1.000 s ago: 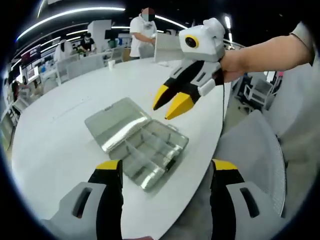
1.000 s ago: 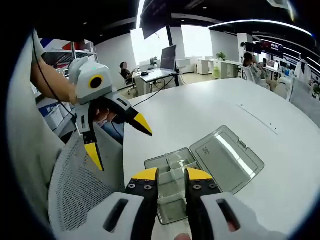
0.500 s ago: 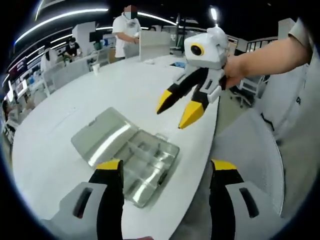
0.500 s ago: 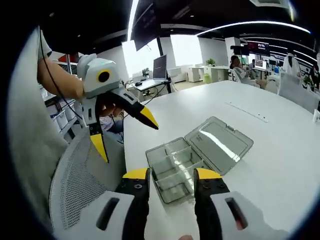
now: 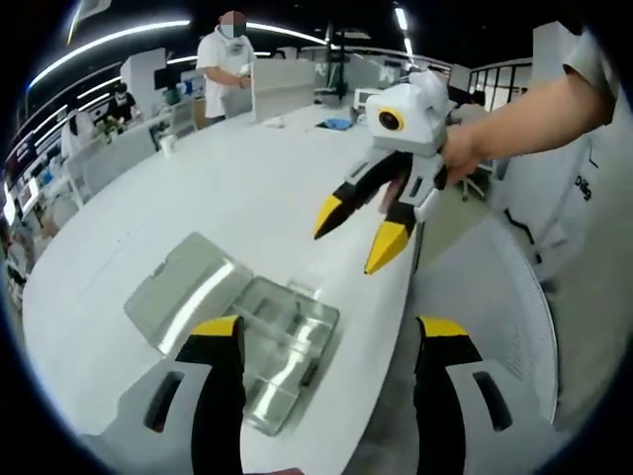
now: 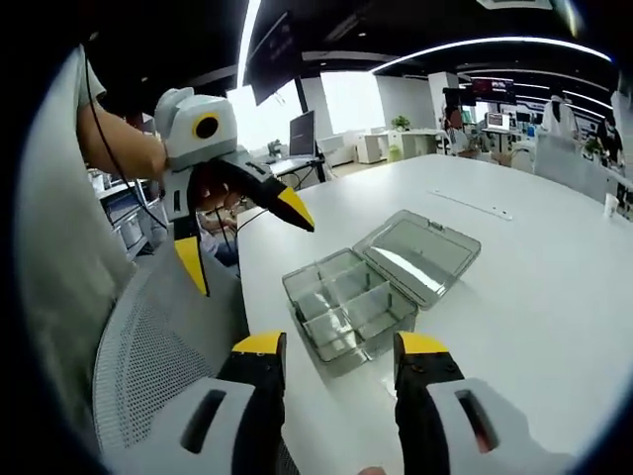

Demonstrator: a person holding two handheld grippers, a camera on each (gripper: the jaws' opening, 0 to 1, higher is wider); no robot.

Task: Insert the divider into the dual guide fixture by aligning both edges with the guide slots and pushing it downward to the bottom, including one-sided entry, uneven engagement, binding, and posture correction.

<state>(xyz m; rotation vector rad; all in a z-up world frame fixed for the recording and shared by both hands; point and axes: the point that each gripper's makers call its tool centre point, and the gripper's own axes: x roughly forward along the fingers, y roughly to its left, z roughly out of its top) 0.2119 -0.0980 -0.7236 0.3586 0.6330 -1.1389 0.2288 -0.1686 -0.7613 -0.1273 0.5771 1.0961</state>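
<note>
We hold both grippers raised, jaws apart, nothing clamped: left gripper (image 6: 237, 233), right gripper (image 5: 358, 231). The clear compartment box (image 6: 351, 312) lies open on the white table (image 6: 534, 297), below and ahead of both, nearest the table edge; loose divider not discernible

Clear plastic compartment box (image 6: 348, 310), hinged lid (image 6: 423, 253) open flat, near table edge

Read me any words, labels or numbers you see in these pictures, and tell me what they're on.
None can be read.
Dark marks on the person's white shirt, at the right edge of the left gripper view: cut off and blurred.
Lit wall screens in the right gripper view: too small.
</note>
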